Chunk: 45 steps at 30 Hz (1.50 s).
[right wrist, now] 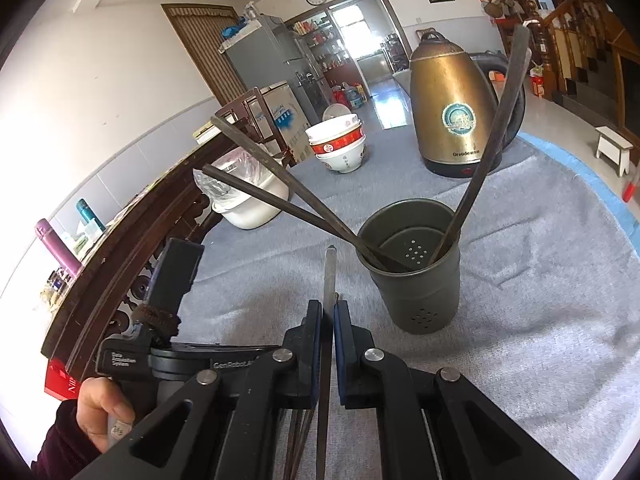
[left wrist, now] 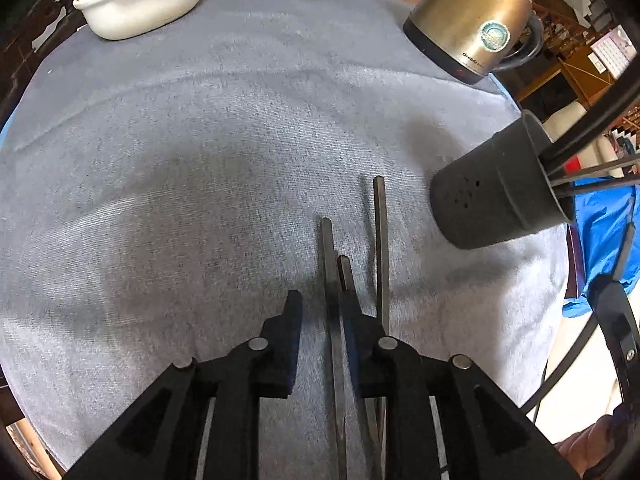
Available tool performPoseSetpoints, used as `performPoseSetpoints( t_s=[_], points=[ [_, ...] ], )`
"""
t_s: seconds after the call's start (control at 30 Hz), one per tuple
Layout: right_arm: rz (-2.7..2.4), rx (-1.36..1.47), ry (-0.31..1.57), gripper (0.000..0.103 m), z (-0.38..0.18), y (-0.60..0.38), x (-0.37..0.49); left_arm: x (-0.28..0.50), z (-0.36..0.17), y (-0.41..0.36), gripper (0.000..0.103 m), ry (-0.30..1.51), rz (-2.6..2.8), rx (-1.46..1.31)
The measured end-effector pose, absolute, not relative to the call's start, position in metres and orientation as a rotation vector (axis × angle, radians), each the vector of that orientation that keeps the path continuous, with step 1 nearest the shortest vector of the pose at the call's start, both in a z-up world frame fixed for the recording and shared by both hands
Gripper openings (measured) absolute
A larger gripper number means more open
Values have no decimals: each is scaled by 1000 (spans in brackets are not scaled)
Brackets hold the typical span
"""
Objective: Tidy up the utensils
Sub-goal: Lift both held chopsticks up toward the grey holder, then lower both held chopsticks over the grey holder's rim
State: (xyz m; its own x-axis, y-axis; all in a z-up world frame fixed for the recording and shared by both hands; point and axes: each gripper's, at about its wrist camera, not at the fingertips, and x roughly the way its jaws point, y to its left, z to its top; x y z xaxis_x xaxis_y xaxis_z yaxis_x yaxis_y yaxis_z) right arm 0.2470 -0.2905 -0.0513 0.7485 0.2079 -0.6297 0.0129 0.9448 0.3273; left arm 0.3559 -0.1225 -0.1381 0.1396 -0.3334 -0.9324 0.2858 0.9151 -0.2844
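Note:
In the left wrist view, my left gripper [left wrist: 322,300] points down at the grey towel [left wrist: 200,160] with its jaws apart. Two dark chopsticks [left wrist: 329,264] lie on the towel between them, close to the right finger; the left pad is clear of them. A third chopstick [left wrist: 381,240] lies just outside the right finger. My right gripper [right wrist: 328,306] is shut on one chopstick [right wrist: 330,272], which pokes forward towards the dark holder cup [right wrist: 416,292]. Three chopsticks [right wrist: 480,152] lean inside the cup. The cup [left wrist: 496,200] stands right of the left gripper.
A brass-coloured kettle [right wrist: 452,108] stands behind the cup, with stacked bowls [right wrist: 340,144] and a white basin [right wrist: 256,208] holding a plastic bag further left. A dark wooden table rim [right wrist: 132,232] runs along the left. A hand [right wrist: 100,408] holds the left tool.

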Motion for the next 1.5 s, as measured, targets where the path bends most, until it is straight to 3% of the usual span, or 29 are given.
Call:
performPoseSetpoints(
  t_s=[0.1,0.33,0.57,0.8,1.33,1.5],
  points=[
    [111,331,724,7,-53,-294,248,362,-141,-128,28,1359,-440,-38],
    [113,354,731,7,-58,-301,251,375,-146,-144,28,1370,-412,6],
    [112,360,733,7,-60,-304,252,387,-148,-154,8,1342,-372,38],
    [106,335,704,7,-50,-301,245,379,-142,-142,6,1311,-338,-8],
    [102,268,570,7,-16,-281,223,328,-22,-109,6,935,-347,-52],
    [103,265,615,7,-21,-282,227,319,-2,-103,6,874,-344,-66]
  ],
)
